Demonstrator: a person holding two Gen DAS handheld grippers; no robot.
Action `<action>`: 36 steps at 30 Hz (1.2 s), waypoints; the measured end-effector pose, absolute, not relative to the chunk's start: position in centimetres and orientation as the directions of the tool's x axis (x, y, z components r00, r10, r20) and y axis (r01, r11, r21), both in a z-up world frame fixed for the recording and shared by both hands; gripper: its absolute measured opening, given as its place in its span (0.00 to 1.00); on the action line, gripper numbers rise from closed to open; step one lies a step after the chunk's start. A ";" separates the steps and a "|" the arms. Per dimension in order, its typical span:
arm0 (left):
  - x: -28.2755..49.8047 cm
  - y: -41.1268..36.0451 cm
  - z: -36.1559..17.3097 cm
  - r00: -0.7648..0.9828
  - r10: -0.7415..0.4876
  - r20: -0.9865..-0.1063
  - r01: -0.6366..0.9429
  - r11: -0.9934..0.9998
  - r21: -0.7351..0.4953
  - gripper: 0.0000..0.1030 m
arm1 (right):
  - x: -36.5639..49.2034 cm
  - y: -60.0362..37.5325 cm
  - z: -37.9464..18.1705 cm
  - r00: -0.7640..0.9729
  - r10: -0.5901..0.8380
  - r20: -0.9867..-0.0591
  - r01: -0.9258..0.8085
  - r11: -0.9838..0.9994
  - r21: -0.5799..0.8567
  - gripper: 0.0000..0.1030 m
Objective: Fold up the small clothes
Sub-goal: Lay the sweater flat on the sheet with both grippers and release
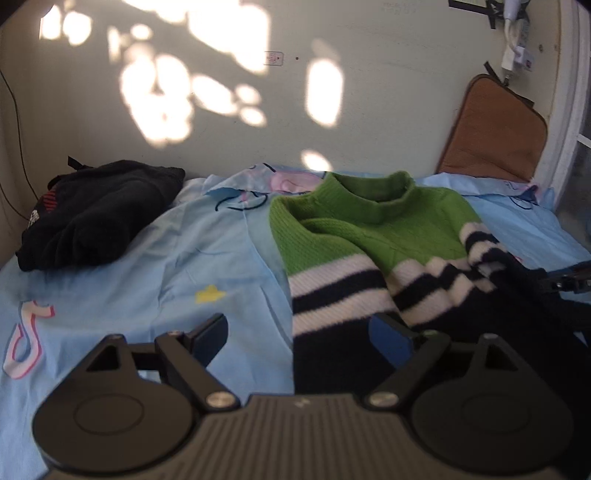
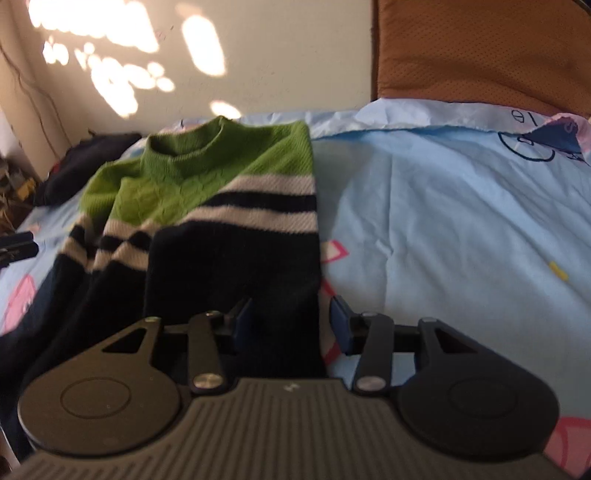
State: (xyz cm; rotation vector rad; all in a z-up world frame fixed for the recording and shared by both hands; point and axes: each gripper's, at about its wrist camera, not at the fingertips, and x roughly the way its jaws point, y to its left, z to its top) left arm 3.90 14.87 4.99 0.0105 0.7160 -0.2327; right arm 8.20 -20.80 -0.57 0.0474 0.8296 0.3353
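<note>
A small sweater [image 1: 354, 236], green on top with white and navy stripes and a navy body, lies on the light blue bed sheet [image 1: 147, 266] with both sides folded in over the middle. My left gripper [image 1: 301, 334] is open, straddling the sweater's left edge near the hem. The sweater also shows in the right wrist view [image 2: 236, 206]. My right gripper [image 2: 291, 325] is open over the sweater's right edge near the hem. The other gripper's tip [image 2: 14, 247] shows at the left edge.
A black garment [image 1: 96, 218] lies bunched at the back left of the bed. A brown cushion [image 1: 495, 129] leans on the wall at the back right. The cream wall [image 1: 258, 110] runs behind the bed. Cables [image 1: 515, 33] hang at the upper right.
</note>
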 end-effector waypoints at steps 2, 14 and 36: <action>2.4 14.4 4.6 0.717 -0.227 -0.659 0.234 0.969 -0.079 0.85 | 7.0 -19.8 -0.6 0.652 0.280 -0.705 -0.292 0.950 0.107 0.09; -1.1 16.2 3.6 0.722 -0.169 -0.671 0.129 0.986 -0.110 0.84 | 10.9 -27.4 3.9 0.787 -0.408 -0.464 0.151 0.855 -0.495 0.35; -6.8 20.1 2.1 0.683 -0.358 -0.637 0.044 0.890 -0.453 0.09 | 8.5 2.5 1.7 0.511 0.524 -0.681 -0.594 0.788 0.161 0.42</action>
